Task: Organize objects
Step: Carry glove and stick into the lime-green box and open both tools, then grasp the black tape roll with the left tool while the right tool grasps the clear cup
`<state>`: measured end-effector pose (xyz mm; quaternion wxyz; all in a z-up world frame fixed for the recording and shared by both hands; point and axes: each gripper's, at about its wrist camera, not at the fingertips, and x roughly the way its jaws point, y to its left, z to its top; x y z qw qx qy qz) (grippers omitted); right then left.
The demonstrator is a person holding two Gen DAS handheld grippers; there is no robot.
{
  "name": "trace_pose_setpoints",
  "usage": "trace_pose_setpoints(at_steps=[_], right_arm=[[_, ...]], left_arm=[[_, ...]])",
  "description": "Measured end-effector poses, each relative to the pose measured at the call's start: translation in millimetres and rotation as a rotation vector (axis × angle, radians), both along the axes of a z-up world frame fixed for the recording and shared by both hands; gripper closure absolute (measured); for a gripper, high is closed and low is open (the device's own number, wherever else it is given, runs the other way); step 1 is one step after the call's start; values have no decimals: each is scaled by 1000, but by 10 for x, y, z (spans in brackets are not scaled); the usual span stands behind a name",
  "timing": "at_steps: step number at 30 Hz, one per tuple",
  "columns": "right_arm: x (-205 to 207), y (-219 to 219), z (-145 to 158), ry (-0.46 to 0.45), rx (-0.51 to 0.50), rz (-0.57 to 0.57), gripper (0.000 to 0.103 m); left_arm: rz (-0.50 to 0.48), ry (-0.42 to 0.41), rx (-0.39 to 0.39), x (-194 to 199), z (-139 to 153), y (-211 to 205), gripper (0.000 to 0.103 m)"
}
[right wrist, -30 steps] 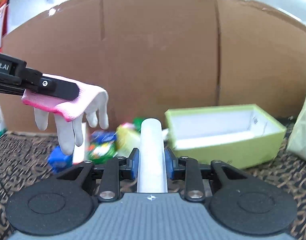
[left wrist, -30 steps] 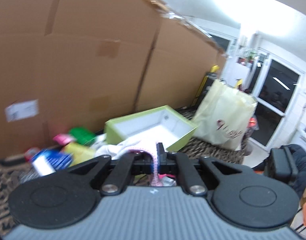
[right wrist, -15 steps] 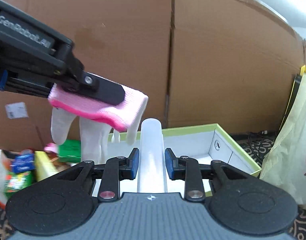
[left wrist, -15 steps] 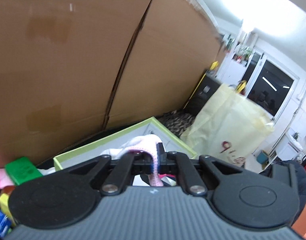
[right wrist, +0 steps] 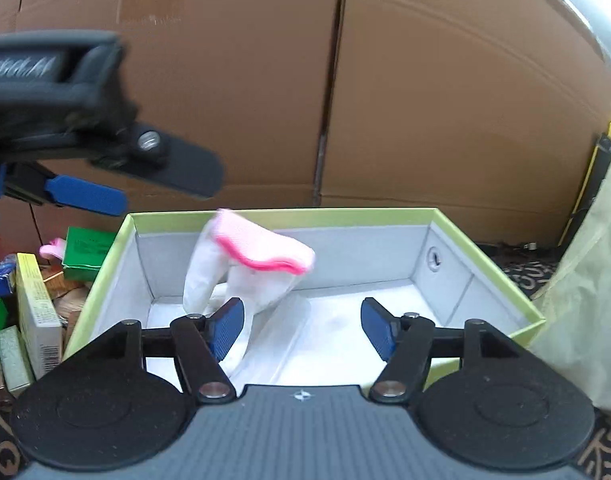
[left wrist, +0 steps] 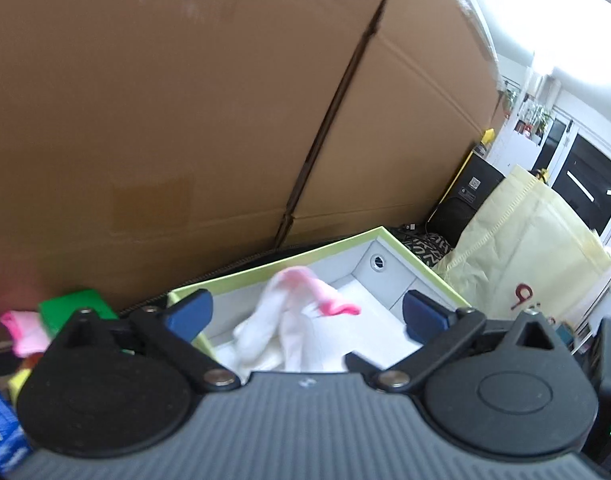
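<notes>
A white glove with a pink cuff (right wrist: 245, 268) is free of both grippers, dropping into the green box with a white inside (right wrist: 485, 248). It also shows in the left wrist view (left wrist: 289, 312), over the box (left wrist: 409, 256). My left gripper (left wrist: 305, 314) is open and empty above the box; it shows at upper left in the right wrist view (right wrist: 145, 184). My right gripper (right wrist: 303, 326) is open and empty over the box's near side. A white tube (right wrist: 277, 340) lies in the box below it.
A tall cardboard wall (right wrist: 425, 100) stands behind the box. Several small packets and boxes (right wrist: 29, 300) lie to the left on the patterned cloth, with a green packet (left wrist: 71, 308). A pale yellow bag (left wrist: 525, 248) stands at the right.
Both grippers moved over the green box and opened. The left one let go of the glove, and the right one let go of the white tube, which now lies in the box.
</notes>
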<state>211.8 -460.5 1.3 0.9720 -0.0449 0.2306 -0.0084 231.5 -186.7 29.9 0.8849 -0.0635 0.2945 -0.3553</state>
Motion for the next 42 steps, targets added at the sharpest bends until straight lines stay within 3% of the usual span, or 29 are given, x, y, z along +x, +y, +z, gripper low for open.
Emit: trace_pose_setpoints(at_steps=[6,13,18,23,27,34,38,42], right_arm=[[-580,66,373,-157,6,4,26],[-1484,301,768,-352,-7,36,1],[-1901,542,688,-415,-6,115,0],[-2269,901,480,-361,5,195,0],[-2301,1068,252,-280,45,257,0],[-2318,1087,-16,-213,30,225,0],[-2328,1008,-148,-173,-48,211,0],[-2223,809,-204,-155,-123,172,0]], left_arm=[[15,-87,18,-576,343,328,0],[90,-106,-8,-1233,596,911,0],[208,-109,31,-1658,503,1461,0],[303,-44,47,-1931,190,1882,0],[357,6,104,-2122,-159,2148,0],[362,85,177,-2291,-681,2306,0],[328,63,209,-2279,-766,2231,1],[334,42,251,-2248,-831,2173,13]])
